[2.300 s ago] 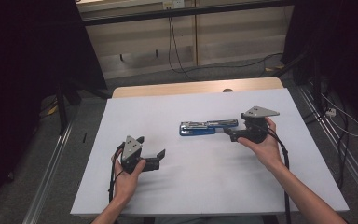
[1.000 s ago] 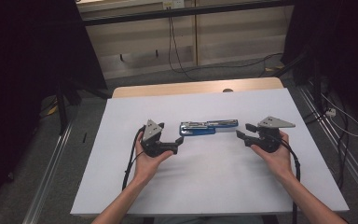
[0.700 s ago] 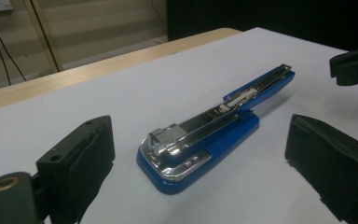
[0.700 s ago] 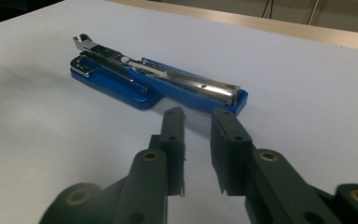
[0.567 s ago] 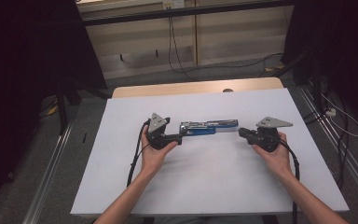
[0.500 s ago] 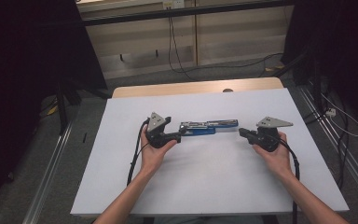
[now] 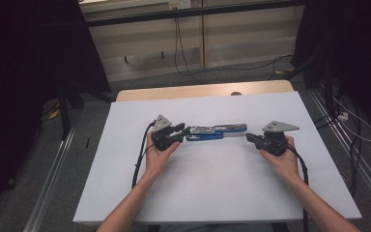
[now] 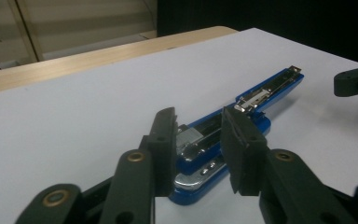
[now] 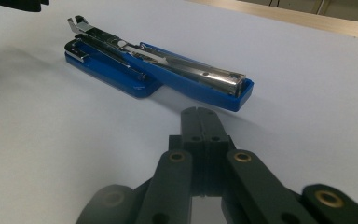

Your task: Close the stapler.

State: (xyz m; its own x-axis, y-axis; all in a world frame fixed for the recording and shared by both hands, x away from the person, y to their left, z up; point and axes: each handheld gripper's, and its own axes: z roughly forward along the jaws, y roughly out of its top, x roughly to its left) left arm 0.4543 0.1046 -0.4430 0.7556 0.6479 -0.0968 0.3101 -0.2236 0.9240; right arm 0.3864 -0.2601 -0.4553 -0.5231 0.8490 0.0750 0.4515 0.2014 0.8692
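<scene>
A blue stapler [image 7: 217, 131] lies opened out flat on the white table top [image 7: 212, 188], its two halves end to end. My left gripper [image 7: 183, 131] is at its left end. In the left gripper view its jaws [image 8: 198, 123] have just been closing, and the pads now touch both sides of the stapler [image 8: 265, 93]. My right gripper [image 7: 249, 137] lies a short way off the stapler's right end, shut with nothing in it. In the right gripper view the closed tips [image 9: 199, 112] point at the stapler [image 9: 168, 70] without touching it.
A wooden strip [image 7: 198, 92] borders the table's far edge. Cables trail from both grippers toward the person's arms. Metal rails and loose cables [image 7: 352, 125] lie on the floor at either side. White surface stretches in front of both hands.
The left hand moved right and up to the stapler's left end, and its jaws closed around it. The right gripper let go of the stapler, backed off to the right and shut.
</scene>
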